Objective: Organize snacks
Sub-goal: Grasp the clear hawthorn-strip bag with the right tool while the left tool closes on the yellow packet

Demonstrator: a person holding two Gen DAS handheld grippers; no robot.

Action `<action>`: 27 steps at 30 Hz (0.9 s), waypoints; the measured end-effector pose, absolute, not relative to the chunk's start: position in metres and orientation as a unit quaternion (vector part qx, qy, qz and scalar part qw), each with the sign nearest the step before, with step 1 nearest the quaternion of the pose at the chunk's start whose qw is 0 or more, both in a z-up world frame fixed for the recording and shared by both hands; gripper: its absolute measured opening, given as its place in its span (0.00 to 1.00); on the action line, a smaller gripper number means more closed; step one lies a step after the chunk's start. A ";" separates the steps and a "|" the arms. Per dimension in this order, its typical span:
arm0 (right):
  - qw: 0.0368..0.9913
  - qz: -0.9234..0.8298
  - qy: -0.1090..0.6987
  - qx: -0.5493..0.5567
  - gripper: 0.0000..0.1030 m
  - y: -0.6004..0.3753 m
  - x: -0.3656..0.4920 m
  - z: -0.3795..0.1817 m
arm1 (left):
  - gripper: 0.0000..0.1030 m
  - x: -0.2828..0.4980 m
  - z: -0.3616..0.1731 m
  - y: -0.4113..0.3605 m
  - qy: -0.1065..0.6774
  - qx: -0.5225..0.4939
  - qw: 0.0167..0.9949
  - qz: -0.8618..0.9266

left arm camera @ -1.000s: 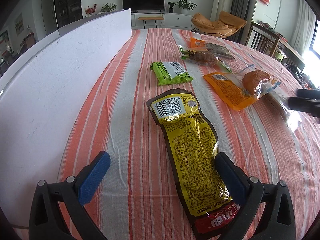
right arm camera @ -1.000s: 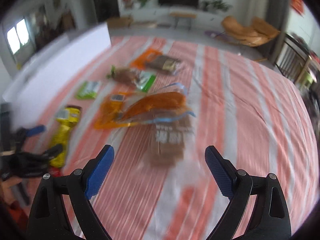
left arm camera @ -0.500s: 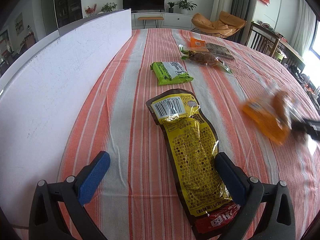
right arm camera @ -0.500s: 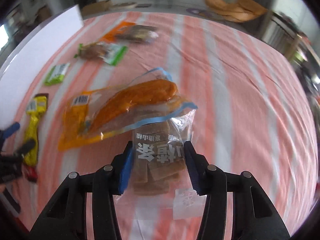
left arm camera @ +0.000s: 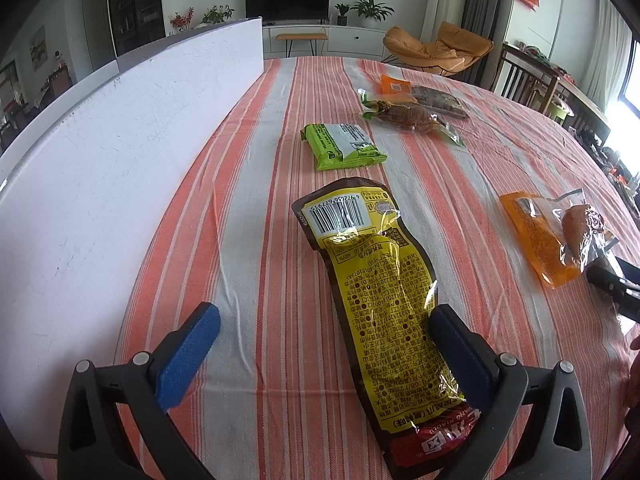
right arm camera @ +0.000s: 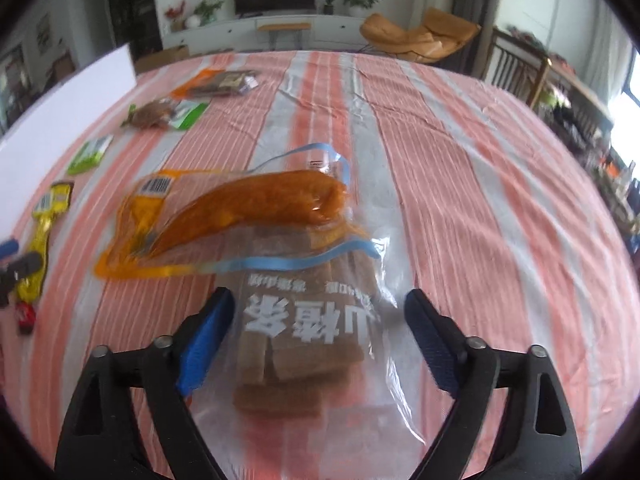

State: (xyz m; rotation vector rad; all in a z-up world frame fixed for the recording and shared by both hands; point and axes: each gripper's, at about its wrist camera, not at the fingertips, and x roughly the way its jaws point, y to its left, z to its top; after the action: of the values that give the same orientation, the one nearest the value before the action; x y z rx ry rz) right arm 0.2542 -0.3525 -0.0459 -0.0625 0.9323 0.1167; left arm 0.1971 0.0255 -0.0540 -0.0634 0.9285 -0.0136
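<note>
My left gripper (left arm camera: pixel 324 320) is open over the table, and a long yellow snack pack (left arm camera: pixel 380 300) lies between its fingers, its lower part hidden under the right finger. My right gripper (right arm camera: pixel 319 306) has its jaws opening and wide apart. A clear bag of brown bars (right arm camera: pixel 304 332) lies flat between them, and the pads do not press on it. An orange pack (right arm camera: pixel 240 216) overlaps that bag's far end. The same orange pack (left arm camera: pixel 540 240) shows at the right of the left wrist view, beside the right gripper's dark finger (left arm camera: pixel 612 284).
Further off on the striped tablecloth (left arm camera: pixel 260 200) lie a green pack (left arm camera: pixel 340 152), a brown snack in clear wrap (left arm camera: pixel 408 114) and an orange-and-dark pack (left arm camera: pixel 424 94). A white board (left arm camera: pixel 100 160) stands along the left edge. Chairs stand beyond the table.
My right gripper shut on the clear bag, dragged it and the orange pack nearer and to the right, then opened again. The left gripper and the yellow pack stayed put.
</note>
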 end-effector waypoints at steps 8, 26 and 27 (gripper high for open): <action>0.892 0.048 0.448 -0.026 0.92 -0.350 0.257 -0.047 | 1.00 0.197 -0.054 0.026 0.448 -0.031 0.894 -0.007; 0.893 0.049 0.447 -0.026 0.92 -0.351 0.257 -0.047 | 1.00 0.196 -0.054 0.026 0.448 -0.030 0.894 -0.006; 0.893 0.049 0.447 -0.026 0.92 -0.351 0.257 -0.048 | 1.00 0.197 -0.054 0.025 0.448 -0.030 0.894 -0.006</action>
State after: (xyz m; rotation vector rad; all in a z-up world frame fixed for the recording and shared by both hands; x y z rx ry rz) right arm 0.2572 -0.3506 -0.0477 -0.0545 0.9284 0.1013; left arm 0.1970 0.0253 -0.0538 -0.0623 0.9286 -0.0129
